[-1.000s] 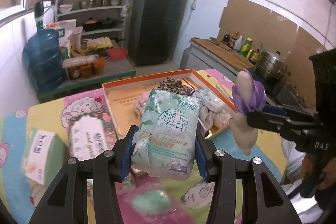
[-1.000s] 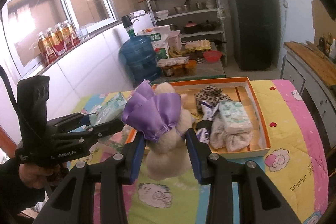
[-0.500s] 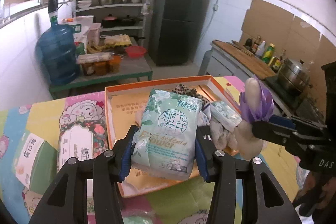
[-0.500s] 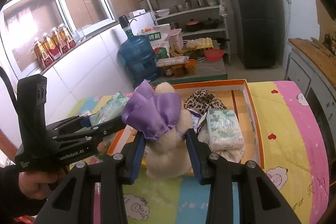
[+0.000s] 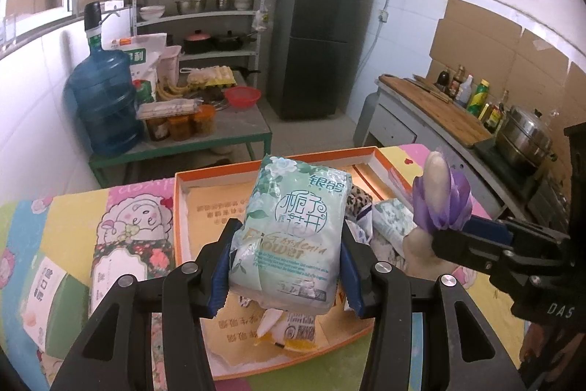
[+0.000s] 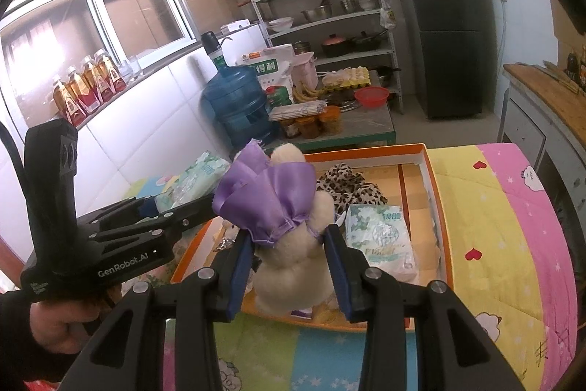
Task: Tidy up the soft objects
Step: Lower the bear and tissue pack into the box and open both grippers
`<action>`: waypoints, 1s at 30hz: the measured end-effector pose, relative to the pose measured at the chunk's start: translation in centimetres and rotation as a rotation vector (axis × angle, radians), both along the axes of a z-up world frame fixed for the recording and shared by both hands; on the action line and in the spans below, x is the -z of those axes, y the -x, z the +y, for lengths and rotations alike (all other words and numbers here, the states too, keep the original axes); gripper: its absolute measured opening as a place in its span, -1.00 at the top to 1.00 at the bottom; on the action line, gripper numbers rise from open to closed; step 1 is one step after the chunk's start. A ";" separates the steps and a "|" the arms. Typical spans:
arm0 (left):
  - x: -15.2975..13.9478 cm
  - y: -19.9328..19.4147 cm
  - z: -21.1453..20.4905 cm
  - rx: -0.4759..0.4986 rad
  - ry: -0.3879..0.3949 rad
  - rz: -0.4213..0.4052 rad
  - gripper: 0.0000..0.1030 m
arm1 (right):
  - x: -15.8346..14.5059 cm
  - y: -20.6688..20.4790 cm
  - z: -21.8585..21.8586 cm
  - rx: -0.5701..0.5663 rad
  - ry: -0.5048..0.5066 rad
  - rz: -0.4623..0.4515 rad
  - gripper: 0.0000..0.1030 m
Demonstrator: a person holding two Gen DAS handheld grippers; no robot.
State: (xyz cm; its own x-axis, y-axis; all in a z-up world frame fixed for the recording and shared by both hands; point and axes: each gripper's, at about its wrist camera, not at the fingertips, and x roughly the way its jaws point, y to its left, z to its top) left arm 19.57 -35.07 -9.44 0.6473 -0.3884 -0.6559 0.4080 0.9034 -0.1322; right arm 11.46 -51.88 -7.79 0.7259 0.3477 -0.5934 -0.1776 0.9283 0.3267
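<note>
**Two soft items carried over the orange box**

Left tool (image 5: pixel 286 266) clamps a tissue pack (image 5: pixel 293 229) at its lower half; right tool (image 6: pixel 289 266) clenches a plush toy (image 6: pixel 293 255) at the waist. Both are light and squashy; mid-body grips suit. Compared with a second ago, both now hang over the orange box (image 6: pixel 436 185), not short of it.

Tissue pack (image 6: pixel 379 237) lies in the box (image 6: pixel 436 178) — scarf (image 6: pixel 348 187) behind it
</note>
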 end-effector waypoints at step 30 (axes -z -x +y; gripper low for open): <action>4.8 -5.4 -2.5 -0.001 -0.017 0.092 0.00 | 5.0 -4.8 -0.1 0.048 -0.022 0.129 0.22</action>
State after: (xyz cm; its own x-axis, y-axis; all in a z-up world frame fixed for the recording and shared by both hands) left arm 24.99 -37.56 -14.23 0.5846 -0.3759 -0.7190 0.3940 0.9062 -0.1534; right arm 16.22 -52.02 -12.84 0.6604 0.3288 -0.6751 -0.0887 0.9269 0.3647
